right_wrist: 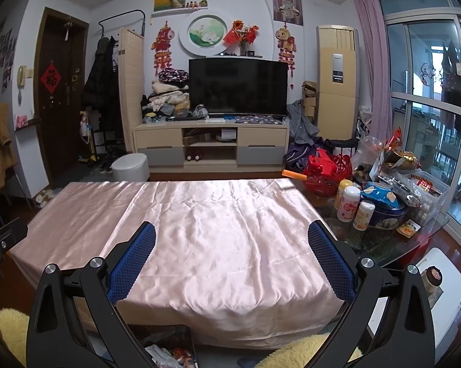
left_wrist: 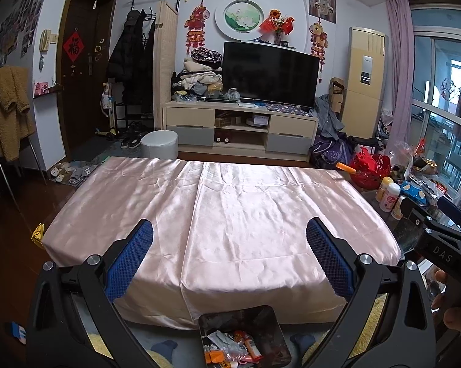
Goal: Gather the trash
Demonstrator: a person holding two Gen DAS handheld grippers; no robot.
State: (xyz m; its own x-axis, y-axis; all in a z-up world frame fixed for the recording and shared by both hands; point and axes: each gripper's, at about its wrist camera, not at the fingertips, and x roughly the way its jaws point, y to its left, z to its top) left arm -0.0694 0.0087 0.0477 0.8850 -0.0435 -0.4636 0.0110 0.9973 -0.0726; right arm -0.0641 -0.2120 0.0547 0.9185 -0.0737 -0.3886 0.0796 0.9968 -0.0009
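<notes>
A pink satin cloth point(left_wrist: 224, 214) covers the long counter point(right_wrist: 384, 242) and lies bare from the near edge to the far one. At the right end, on uncovered glass, crowd a red basket point(right_wrist: 328, 171), a blue biscuit tin point(right_wrist: 387, 211), snack bags and three small white bottles point(right_wrist: 348, 204). Below the near edge, on the floor, stands a dark square bin point(left_wrist: 245, 334); the trash point(left_wrist: 230, 348) sits inside it, a heap of wrappers and orange scraps. The left tongs point(left_wrist: 230, 245) hang over the cloth spread wide, holding nothing. The right tongs point(right_wrist: 232, 247) are just as wide apart and empty, near the same edge.
</notes>
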